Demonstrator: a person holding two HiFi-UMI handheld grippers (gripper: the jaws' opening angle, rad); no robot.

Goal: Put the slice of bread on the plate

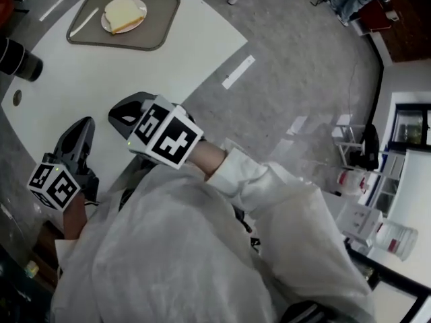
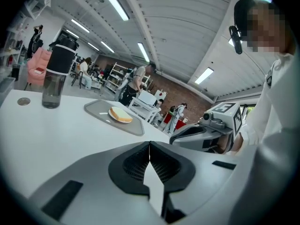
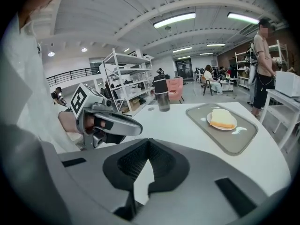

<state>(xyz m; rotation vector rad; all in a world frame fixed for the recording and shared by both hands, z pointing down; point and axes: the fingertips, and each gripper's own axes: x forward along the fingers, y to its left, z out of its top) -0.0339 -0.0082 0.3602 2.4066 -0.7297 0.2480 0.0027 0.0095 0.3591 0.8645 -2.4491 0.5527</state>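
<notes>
The left tool (image 2: 149, 146) and right tool (image 3: 149, 143) are closed and empty; the bread (image 3: 222, 117) far ahead looks soft and light, suiting a gentle edge grip.

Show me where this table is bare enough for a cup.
Bare: the wide stretch of table between the tray and the left gripper and right gripper, plus the strip right of the tray up to the table's edge. Taken: the left edge, with the bottle and a small disc; the tray carries the bread on its plate.

white table (image 1: 101, 73), grey tray (image 1: 145, 36), dark bottle (image 1: 18, 60), small disc (image 1: 17, 98)
</notes>
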